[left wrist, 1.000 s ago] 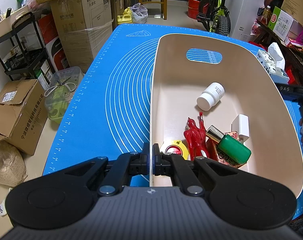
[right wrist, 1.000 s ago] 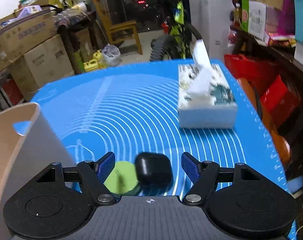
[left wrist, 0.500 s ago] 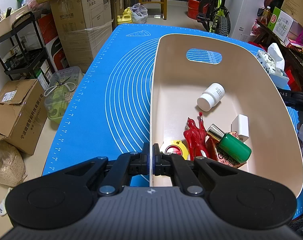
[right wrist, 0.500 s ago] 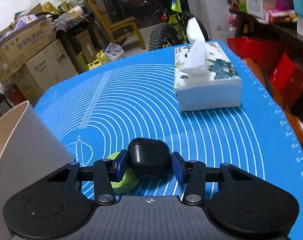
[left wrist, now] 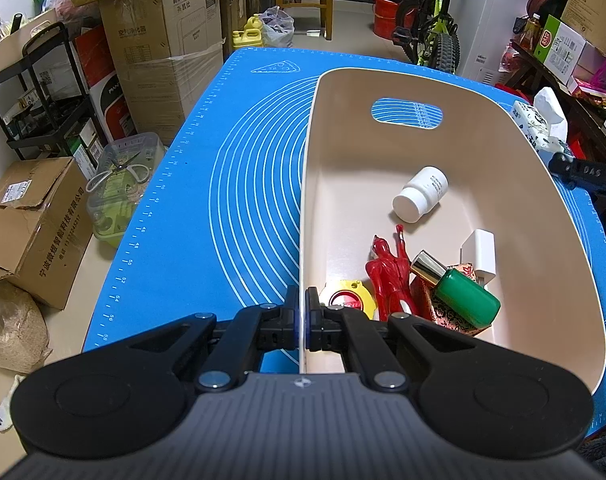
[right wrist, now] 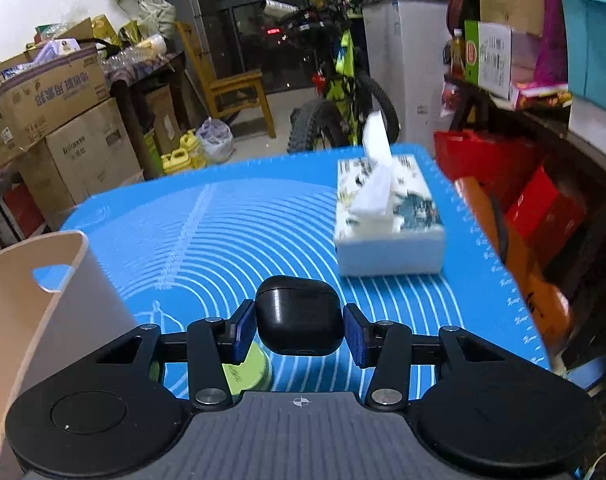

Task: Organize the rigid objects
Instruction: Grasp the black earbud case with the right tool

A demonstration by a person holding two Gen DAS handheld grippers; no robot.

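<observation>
My left gripper is shut on the near rim of a beige bin on the blue mat. The bin holds a white bottle, a red toy figure, a green bottle with a gold cap, a white charger and a yellow tape measure. My right gripper is shut on a black earbud case, lifted above the mat. A green round tin lies on the mat below it. The bin's wall is to the left.
A tissue box stands on the mat ahead right of the right gripper. Cardboard boxes, a shelf and a plastic tub stand off the table's left edge. A bicycle is behind the table.
My right gripper closed on the black earbud case and lifted it off the mat, leaving the green tin below. The left gripper and bin stayed still.
</observation>
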